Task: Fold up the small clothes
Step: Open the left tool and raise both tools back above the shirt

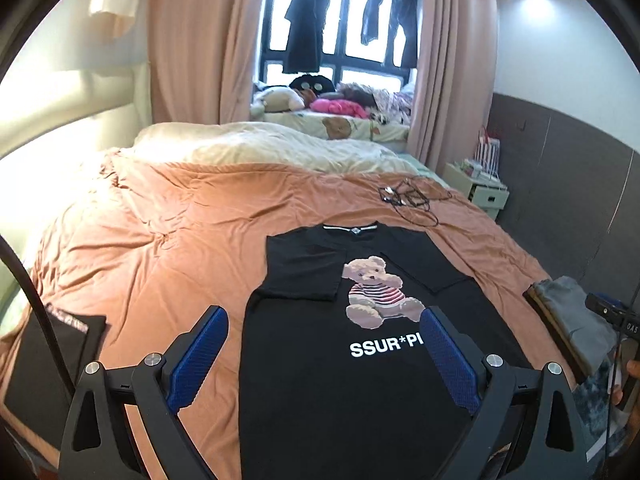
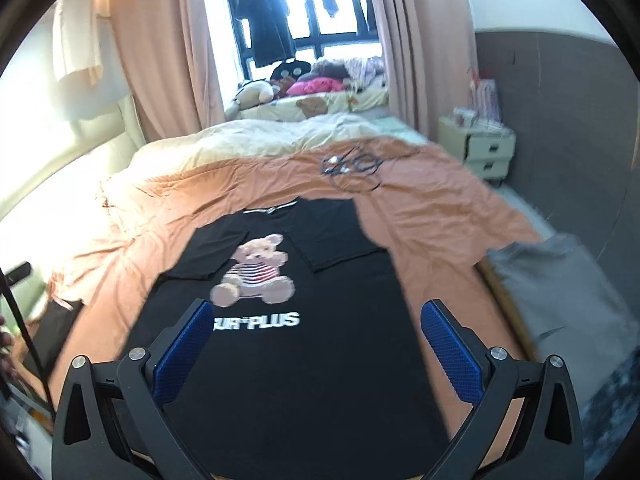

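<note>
A black T-shirt (image 1: 340, 384) (image 2: 320, 360) with a teddy-bear print and white lettering lies flat, print up, on the orange bedspread (image 1: 168, 240) (image 2: 432, 216). Both of its sleeves are folded inward over the chest. My left gripper (image 1: 324, 316) hovers above the shirt's lower left part, its blue pads wide apart and nothing between them. The right gripper (image 2: 318, 308) hangs over the shirt's lower right part, also open and empty. Neither gripper touches the cloth.
A tangle of black cables (image 1: 412, 198) (image 2: 352, 166) lies beyond the collar. Folded grey clothing (image 1: 572, 320) (image 2: 560, 292) rests at the bed's right edge, a dark folded piece (image 1: 52, 356) at the left. A bedside cabinet (image 1: 480, 190) (image 2: 480, 148) stands by the wall.
</note>
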